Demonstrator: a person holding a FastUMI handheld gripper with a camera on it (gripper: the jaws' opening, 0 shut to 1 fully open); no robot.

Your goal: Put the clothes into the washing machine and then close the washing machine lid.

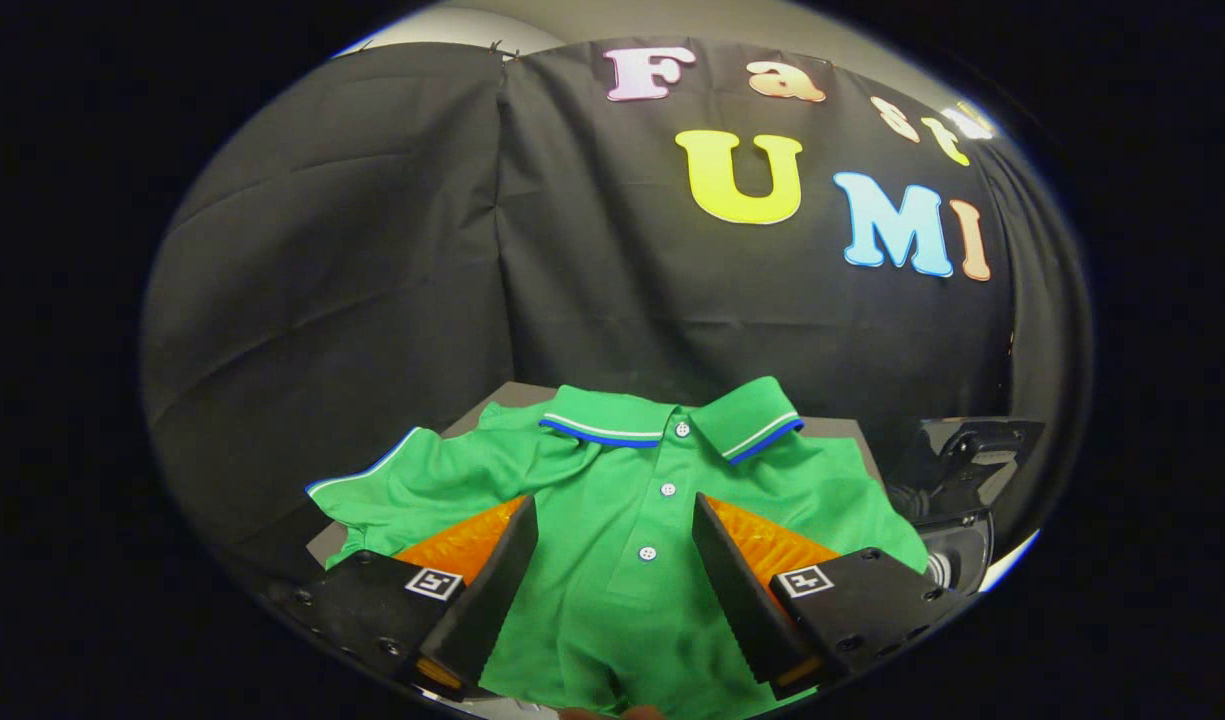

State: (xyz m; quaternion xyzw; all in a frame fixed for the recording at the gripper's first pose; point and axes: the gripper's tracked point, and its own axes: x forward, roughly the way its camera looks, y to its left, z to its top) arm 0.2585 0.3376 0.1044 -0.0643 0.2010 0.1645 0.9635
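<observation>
One green polo shirt (pixel 612 520) lies spread flat on the dark tabletop (pixel 517 392), collar toward the black cloth wall and button placket running between the fingers. Right of the shirt sits a glossy black appliance part (pixel 957 470), hard to identify. Tongs (pixel 615 575) stand wide apart above the shirt's chest, gripping nothing.

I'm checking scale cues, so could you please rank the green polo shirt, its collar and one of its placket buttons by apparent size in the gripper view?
1. Green polo shirt, lying flat, partly between the open gripper's fingers.
2. Collar, beyond the fingers.
3. Placket button, smallest, though nearest the camera.
</observation>
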